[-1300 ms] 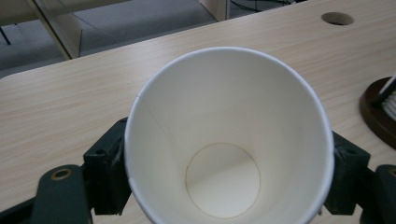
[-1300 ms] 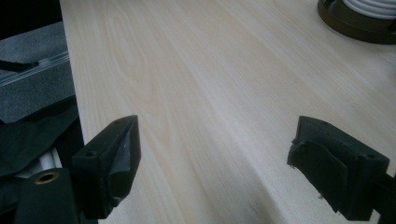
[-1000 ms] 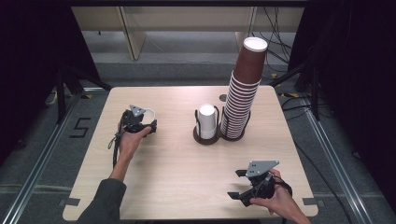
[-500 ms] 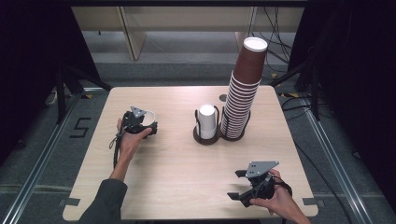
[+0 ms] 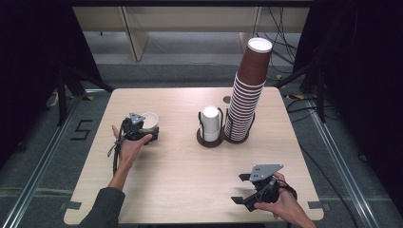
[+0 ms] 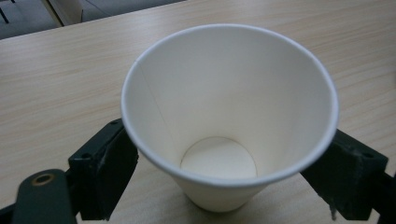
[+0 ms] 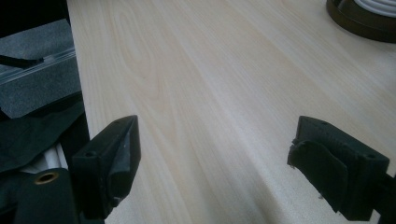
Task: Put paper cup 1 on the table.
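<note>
Left gripper at table left side, jaws clamped on either side of a white paper cup, mouth open toward the camera. Right gripper near the front right edge, jaws wide apart, holding nothing.

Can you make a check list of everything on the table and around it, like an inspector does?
Surface: wooden table, pale, no spills seen.
Job's things: white cup upright between the left gripper's jaws; brown cup stack and an upside-down white cup in a dark two-ring holder.
Clutter: nothing seen.
Grippers: left gripper shut on the white cup; right gripper open, holding nothing, near the table's front edge.
Cables: one trails from the left gripper; more lie on the floor behind the table.
Surroundings: grey floor, a "5" mark, dark curtains.
</note>
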`<state>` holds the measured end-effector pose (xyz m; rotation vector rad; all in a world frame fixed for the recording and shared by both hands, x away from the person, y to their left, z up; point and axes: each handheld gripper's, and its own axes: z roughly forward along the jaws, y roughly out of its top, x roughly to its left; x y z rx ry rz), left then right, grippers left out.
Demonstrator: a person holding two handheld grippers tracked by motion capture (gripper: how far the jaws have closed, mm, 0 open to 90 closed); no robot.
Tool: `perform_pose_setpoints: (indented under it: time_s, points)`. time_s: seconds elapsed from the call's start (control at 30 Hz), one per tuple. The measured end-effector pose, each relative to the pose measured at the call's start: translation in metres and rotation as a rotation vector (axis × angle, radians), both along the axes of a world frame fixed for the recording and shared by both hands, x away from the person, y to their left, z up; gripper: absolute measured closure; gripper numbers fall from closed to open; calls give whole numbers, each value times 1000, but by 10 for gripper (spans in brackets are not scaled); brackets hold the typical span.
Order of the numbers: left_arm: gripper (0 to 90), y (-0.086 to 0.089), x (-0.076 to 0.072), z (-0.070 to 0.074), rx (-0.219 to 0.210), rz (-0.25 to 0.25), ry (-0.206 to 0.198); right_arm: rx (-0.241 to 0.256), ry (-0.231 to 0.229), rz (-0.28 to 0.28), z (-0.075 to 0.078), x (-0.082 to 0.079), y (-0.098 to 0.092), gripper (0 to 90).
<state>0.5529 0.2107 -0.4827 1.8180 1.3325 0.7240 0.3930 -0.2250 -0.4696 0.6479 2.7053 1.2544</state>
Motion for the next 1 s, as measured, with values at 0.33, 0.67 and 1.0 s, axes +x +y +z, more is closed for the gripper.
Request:
perform_pose_setpoints:
  time_s: [0.33,0.67,1.0]
  points:
    - [146,4,-21,1,-31,-2,12,-4,3,0,0,0,0,162]
    - [146,4,-51,13,-13,4,17,0,4,-1,0,0,0,162]
    - [146,-9,-94,29,-30,-44,-14,7,-4,-13,1,0,-1,162]
